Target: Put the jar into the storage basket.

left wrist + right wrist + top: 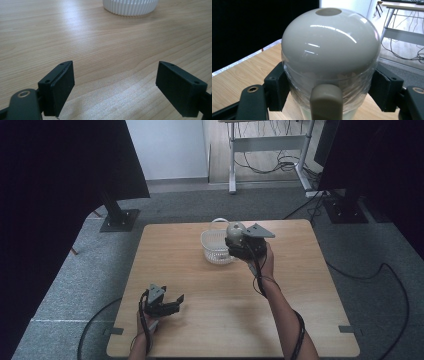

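Observation:
A beige domed container [329, 42], with a hole in its top and clear film around its middle, sits between the jaws of my right gripper [329, 87], which is shut on it. In the high view the right gripper [239, 242] holds the container [235, 228] just above the right rim of a white ribbed basket [212, 251] at the table's far middle. My left gripper [176, 303] rests low near the front left of the table, open. Nothing lies between its pads [62, 87]. The basket [130, 7] stands well ahead of it.
The wooden table [300, 320] stands on grey carpet. Black panels rise at left [60, 180] and right [380, 155], with stand bases [120, 219] behind the table. A desk frame with cables [270, 150] is at the back. A cable [390, 285] loops on the floor at right.

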A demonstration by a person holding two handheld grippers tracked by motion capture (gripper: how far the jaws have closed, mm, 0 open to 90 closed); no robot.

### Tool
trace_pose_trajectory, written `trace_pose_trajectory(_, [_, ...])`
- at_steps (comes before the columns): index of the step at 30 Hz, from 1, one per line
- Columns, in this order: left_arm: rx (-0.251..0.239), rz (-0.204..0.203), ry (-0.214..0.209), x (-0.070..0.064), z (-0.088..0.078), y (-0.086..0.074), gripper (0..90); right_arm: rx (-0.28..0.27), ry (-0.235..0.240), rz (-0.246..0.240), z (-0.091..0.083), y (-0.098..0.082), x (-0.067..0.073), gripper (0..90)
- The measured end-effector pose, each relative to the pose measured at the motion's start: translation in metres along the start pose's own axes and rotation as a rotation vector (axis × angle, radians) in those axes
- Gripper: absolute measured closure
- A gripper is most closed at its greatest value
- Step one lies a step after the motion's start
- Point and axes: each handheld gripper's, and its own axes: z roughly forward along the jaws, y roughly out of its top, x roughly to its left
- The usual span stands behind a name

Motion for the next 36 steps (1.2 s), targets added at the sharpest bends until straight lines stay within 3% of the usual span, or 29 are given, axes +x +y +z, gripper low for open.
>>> trace_pose_trajectory(6, [-0.001,-0.006,0.003,0.000,0.000,0.000,15.1,-0.003,0.001,-0.026,0.011,0.005,0.006,26.5])
trace_pose_trajectory(24, [-0.005,-0.010,0.001,0.002,-0.001,0.000,15.1,0.009,-0.011,-0.027,0.032,0.021,0.007,26.5])
trace_pose_trajectory(36, [-0.012,-0.019,0.003,0.005,-0.002,-0.001,15.1,0.031,-0.030,-0.027,0.059,0.027,0.009,26.4])
